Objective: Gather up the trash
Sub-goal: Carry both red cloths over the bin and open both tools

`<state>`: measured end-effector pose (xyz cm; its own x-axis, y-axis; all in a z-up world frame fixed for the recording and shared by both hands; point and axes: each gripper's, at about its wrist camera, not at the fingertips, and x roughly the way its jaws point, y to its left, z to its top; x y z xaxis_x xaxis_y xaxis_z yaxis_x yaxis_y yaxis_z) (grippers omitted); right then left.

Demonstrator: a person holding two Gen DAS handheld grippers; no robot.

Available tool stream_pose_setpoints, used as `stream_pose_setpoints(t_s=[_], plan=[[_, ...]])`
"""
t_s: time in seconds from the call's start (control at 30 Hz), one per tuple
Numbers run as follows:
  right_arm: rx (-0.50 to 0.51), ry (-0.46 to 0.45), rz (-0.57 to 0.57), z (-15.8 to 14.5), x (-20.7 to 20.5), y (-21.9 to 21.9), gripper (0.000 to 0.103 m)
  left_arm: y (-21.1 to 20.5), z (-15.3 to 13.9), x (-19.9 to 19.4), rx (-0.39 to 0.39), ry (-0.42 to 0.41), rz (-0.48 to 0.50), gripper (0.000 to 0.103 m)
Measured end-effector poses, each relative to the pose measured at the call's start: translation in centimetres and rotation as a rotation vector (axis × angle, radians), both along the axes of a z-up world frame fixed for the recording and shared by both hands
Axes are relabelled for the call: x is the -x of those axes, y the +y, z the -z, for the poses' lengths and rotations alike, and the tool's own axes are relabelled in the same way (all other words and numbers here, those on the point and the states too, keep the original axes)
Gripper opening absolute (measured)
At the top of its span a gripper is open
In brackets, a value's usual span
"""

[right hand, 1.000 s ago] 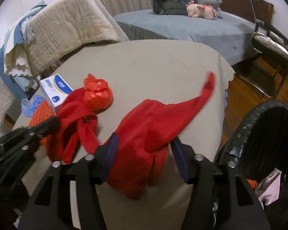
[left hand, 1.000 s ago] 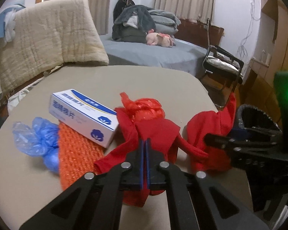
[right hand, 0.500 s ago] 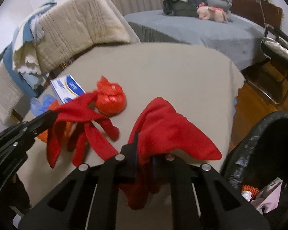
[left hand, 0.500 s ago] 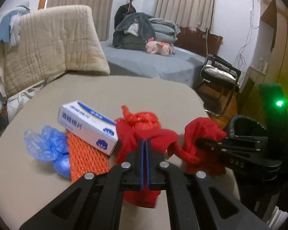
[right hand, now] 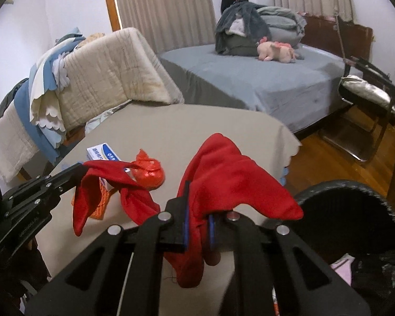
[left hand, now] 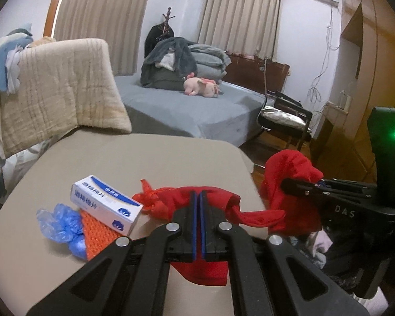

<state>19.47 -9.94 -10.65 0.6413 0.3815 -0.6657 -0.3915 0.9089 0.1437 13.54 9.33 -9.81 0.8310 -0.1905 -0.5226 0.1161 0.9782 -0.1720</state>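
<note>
With the left gripper (left hand: 198,202) clamped tight on one red cloth (left hand: 210,271) and the right gripper (right hand: 197,218) pinched on another red cloth (right hand: 231,173) (both hanging clear above the table (right hand: 176,126)), the carrying step is in hand, and next each needs swinging over the black-lined trash bin (right hand: 355,210) just right of the table.

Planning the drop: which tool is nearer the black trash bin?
Right. The right tool, shut on a red cloth, hangs beside the black trash bin. The left tool, shut on another red cloth, is over the table, farther off.
</note>
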Motion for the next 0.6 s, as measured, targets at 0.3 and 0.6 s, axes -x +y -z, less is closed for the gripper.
stream_pose_setpoints(t_s=[0.3, 0.6], plan=[[0.040, -0.038, 0.102, -1.1, 1.4, -5.2, 0.010, -3.6, -1.9, -0.5, 0.003, -0.039, 0.074, 0.002], [0.064, -0.050, 0.243, -1.4, 3.8, -12.7, 0.010, -9.1, -3.1, -1.2, 0.014, -0.062, 0.197, 0.002]])
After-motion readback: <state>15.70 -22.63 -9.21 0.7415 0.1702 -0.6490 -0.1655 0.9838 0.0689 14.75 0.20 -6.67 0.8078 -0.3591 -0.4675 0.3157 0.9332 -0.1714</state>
